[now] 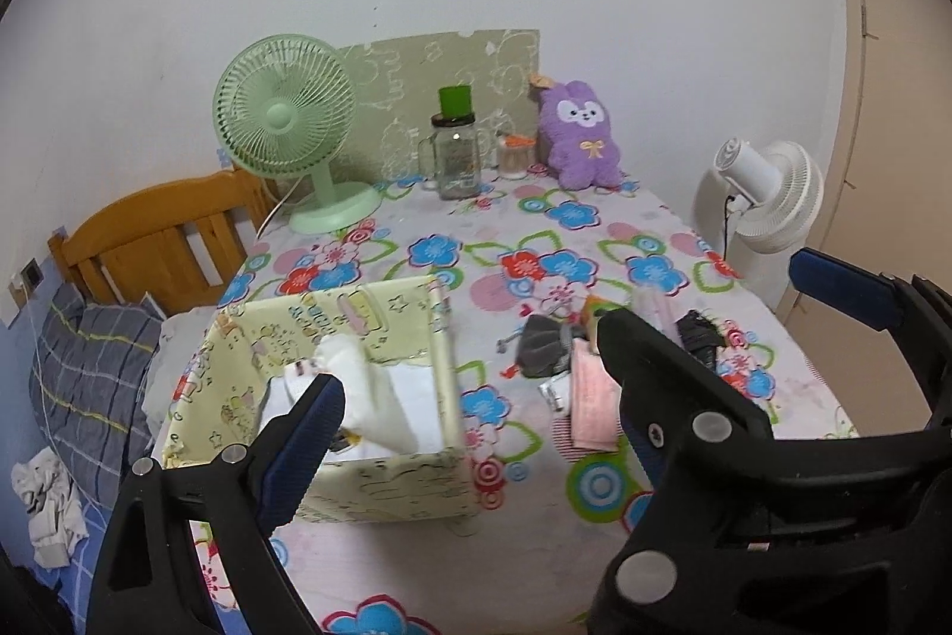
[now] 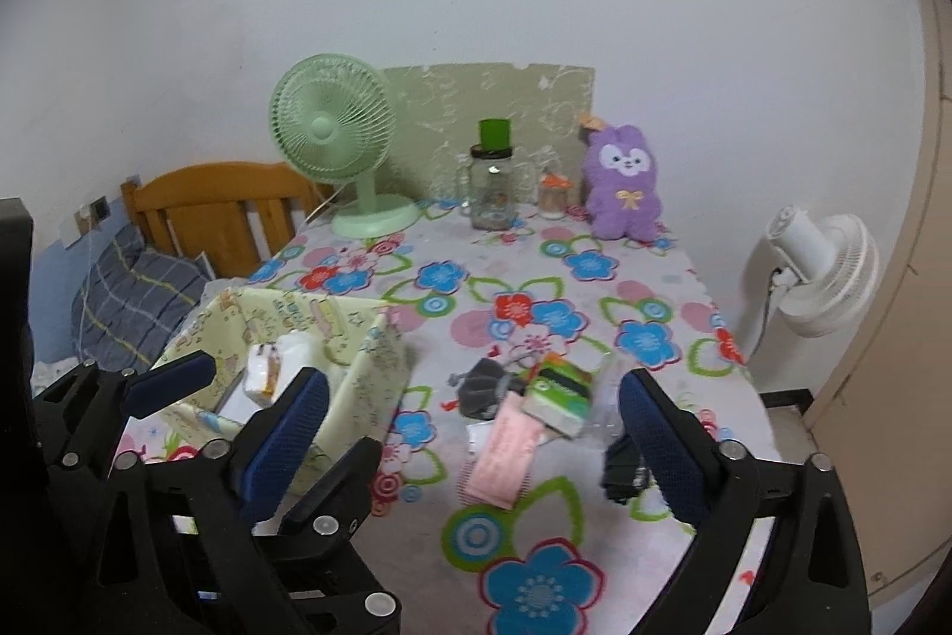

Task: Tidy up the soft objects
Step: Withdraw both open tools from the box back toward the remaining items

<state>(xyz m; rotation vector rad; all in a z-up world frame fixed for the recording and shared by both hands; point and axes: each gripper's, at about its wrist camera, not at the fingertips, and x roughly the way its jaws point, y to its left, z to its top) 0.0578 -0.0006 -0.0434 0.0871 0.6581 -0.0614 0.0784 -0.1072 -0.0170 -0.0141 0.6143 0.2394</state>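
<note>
A pale yellow fabric box [image 1: 381, 480] [image 2: 369, 367] stands at the table's left front, with white soft items [image 1: 381, 397] inside. A small pile lies to its right: a grey soft piece [image 2: 485, 385], a pink pack [image 2: 506, 447], a green tissue pack [image 2: 556, 388] and a black item [image 2: 622, 468]. My left gripper [image 1: 470, 397] is open and empty above the box's right wall. My right gripper [image 2: 473, 415] is open and empty, hovering over the pile. A purple plush [image 2: 622, 185] sits at the back.
A green desk fan [image 2: 339, 141], a glass jar with a green cup on top [image 2: 492, 185] and a small jar [image 2: 553, 194] stand at the back of the flowered tablecloth [image 2: 535, 593]. A white fan [image 2: 821, 266] stands right of the table. A bed [image 1: 101, 373] lies left.
</note>
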